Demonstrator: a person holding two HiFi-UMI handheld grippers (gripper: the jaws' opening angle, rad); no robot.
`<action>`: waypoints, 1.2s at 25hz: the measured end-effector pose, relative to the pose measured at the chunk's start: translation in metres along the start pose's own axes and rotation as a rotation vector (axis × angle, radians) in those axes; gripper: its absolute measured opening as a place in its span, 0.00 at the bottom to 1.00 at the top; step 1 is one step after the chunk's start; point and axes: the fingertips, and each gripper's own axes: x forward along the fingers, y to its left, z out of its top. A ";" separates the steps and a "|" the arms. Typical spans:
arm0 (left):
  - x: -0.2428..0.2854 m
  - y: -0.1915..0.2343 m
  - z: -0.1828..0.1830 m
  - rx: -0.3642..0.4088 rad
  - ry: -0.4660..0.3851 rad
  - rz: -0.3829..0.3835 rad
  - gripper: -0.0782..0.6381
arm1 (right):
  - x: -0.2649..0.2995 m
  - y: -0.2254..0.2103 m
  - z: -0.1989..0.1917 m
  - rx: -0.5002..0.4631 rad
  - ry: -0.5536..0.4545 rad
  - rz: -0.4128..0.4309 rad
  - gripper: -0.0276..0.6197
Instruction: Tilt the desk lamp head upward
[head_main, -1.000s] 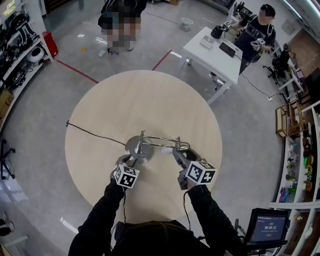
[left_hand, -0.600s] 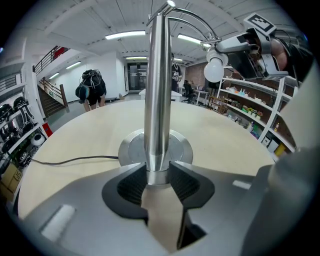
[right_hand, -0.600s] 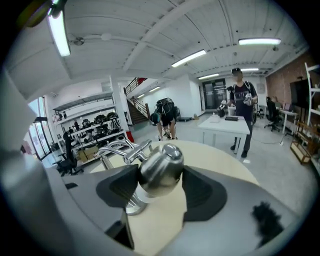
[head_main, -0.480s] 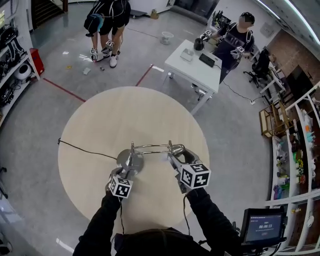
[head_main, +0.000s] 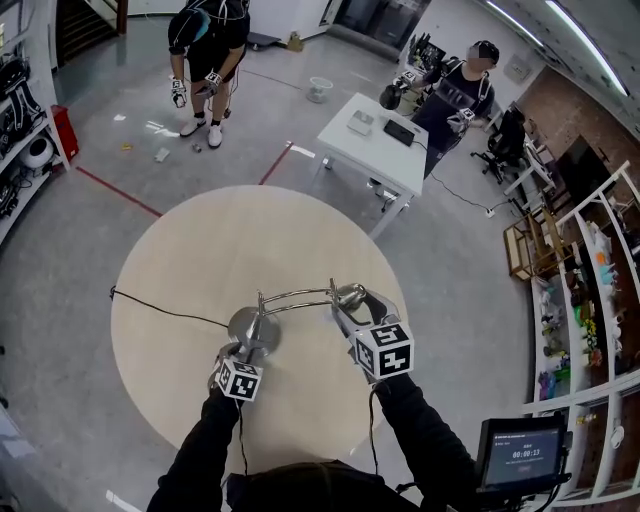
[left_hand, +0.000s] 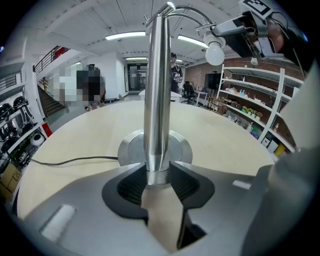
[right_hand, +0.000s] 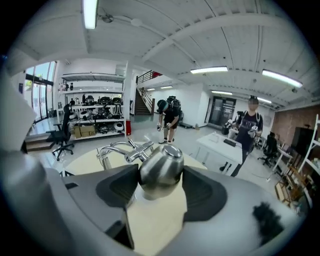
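Note:
A chrome desk lamp stands on the round wooden table (head_main: 200, 250), its round base (head_main: 247, 326) near me. My left gripper (head_main: 243, 352) is shut on the upright lamp post (left_hand: 157, 100) just above the base (left_hand: 131, 148). A curved arm (head_main: 295, 296) runs right to the metal lamp head (head_main: 349, 296). My right gripper (head_main: 351, 312) is shut on the lamp head (right_hand: 161, 171), both pads pressed on its rounded shell. From the left gripper view the white bulb (left_hand: 215, 53) shows high at the upper right, with the right gripper beside it.
The black power cord (head_main: 160, 309) runs left from the base across the table. A white desk (head_main: 378, 142) stands beyond the table, with a person (head_main: 455, 90) behind it; another person (head_main: 205, 40) bends over at the back. Shelves (head_main: 585, 300) line the right wall.
My right gripper has lifted and rolled with the lamp head, which now sits higher with its shell turned up. The left gripper has stayed on the post. The head camera has shifted.

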 end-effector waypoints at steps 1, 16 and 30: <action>0.003 0.002 0.004 -0.001 0.001 0.002 0.32 | 0.002 -0.002 0.005 -0.021 0.002 -0.005 0.49; -0.005 0.003 0.006 0.098 -0.033 -0.007 0.39 | -0.010 0.013 0.032 -0.203 0.033 -0.043 0.49; -0.094 0.001 0.160 0.199 -0.427 -0.141 0.41 | -0.011 0.014 0.039 -0.241 0.031 -0.046 0.49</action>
